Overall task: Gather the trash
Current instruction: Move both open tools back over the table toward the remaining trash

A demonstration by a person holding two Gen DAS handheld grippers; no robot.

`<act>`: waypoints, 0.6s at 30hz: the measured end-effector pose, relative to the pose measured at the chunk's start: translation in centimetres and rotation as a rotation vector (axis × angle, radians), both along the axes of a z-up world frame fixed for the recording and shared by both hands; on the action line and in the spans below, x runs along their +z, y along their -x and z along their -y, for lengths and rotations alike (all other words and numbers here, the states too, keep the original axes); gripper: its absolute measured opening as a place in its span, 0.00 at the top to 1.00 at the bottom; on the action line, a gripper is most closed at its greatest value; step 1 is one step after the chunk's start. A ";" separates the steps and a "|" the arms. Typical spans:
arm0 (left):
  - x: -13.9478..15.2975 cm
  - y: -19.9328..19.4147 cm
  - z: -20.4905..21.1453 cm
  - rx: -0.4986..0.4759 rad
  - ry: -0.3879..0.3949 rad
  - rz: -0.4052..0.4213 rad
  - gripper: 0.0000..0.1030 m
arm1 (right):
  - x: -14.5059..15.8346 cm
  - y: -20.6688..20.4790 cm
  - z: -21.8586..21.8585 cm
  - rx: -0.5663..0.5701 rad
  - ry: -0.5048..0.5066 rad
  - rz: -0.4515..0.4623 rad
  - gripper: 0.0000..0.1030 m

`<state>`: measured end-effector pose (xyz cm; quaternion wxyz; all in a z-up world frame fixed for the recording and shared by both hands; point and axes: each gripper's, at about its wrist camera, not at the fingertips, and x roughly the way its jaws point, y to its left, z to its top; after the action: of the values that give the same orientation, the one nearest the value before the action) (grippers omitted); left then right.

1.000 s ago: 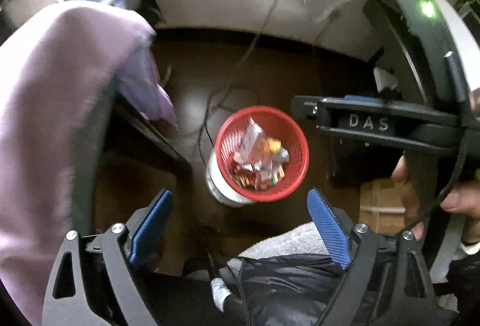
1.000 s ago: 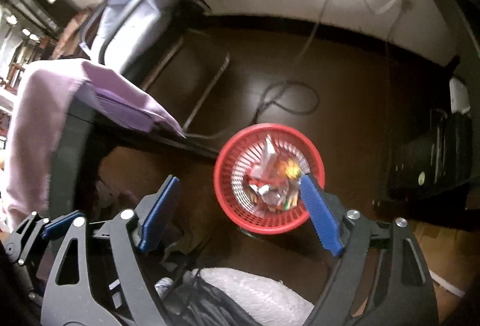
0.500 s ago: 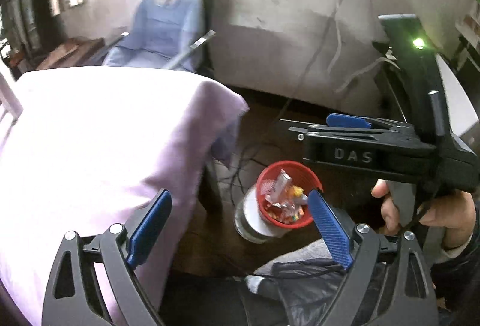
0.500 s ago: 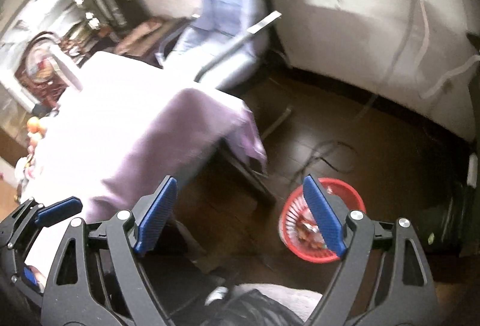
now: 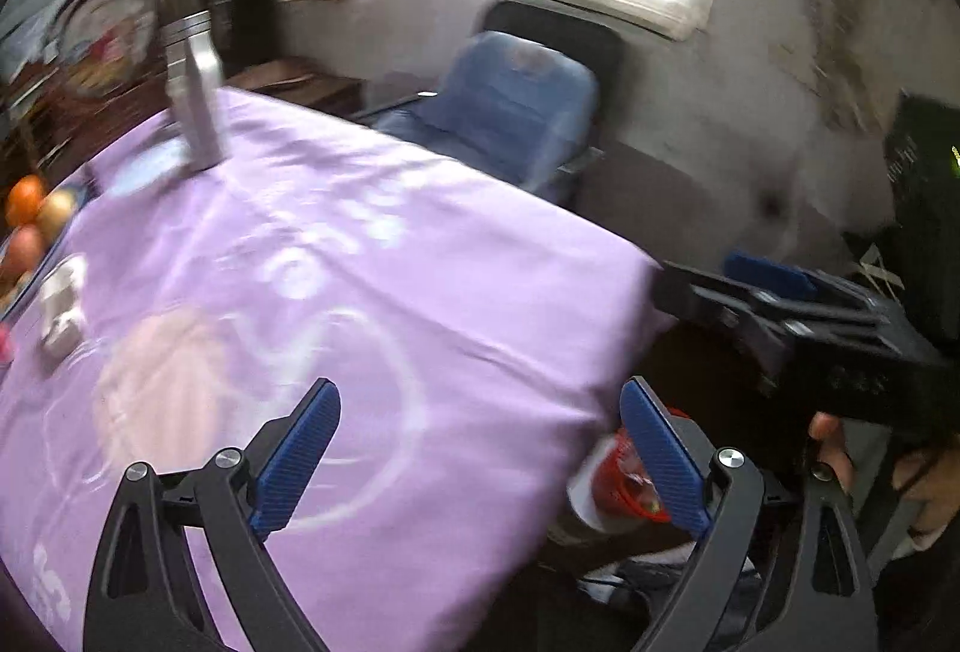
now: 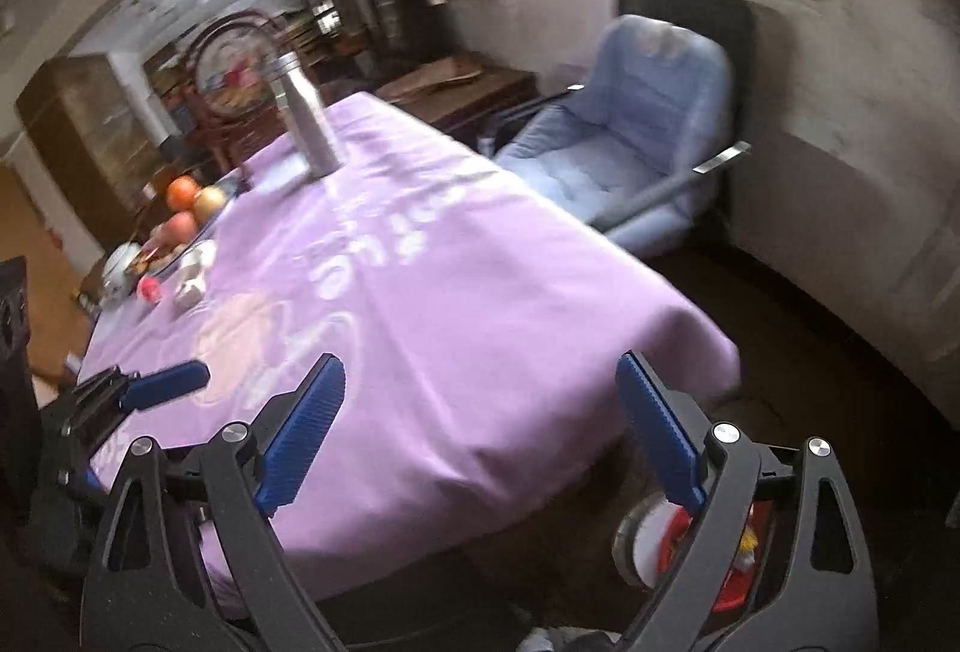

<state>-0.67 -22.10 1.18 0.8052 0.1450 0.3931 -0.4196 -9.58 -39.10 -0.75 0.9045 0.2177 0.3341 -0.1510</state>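
Left gripper and right gripper: black angular frames, silver screw heads at the pivots, ribbed blue pads on both fingers; dark sleeve at the wrist.

Tablecloth: lilac, white lettering and ring print. Bottle: plain silver. Chair cushion: pale blue. Basket: red mesh. Fruit: orange. Gripper pads: ribbed blue.

Large white letters are printed on the purple fabric tablecloth, but motion blur leaves no word readable.
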 end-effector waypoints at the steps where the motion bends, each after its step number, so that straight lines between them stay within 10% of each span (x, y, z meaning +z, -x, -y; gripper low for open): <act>1: 0.3 -1.3 -1.1 0.038 0.005 -0.003 0.09 | 0.3 -1.0 -0.7 0.022 0.004 0.001 0.14; 18: -0.8 -15.9 -16.5 0.493 0.036 -0.156 0.08 | 0.7 -14.9 -10.4 0.314 -0.050 -0.024 0.14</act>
<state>15.22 -5.61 0.35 0.8528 -0.0025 0.4701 -0.2273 5.29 -28.68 -0.01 0.9072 0.1835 0.3786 -0.0017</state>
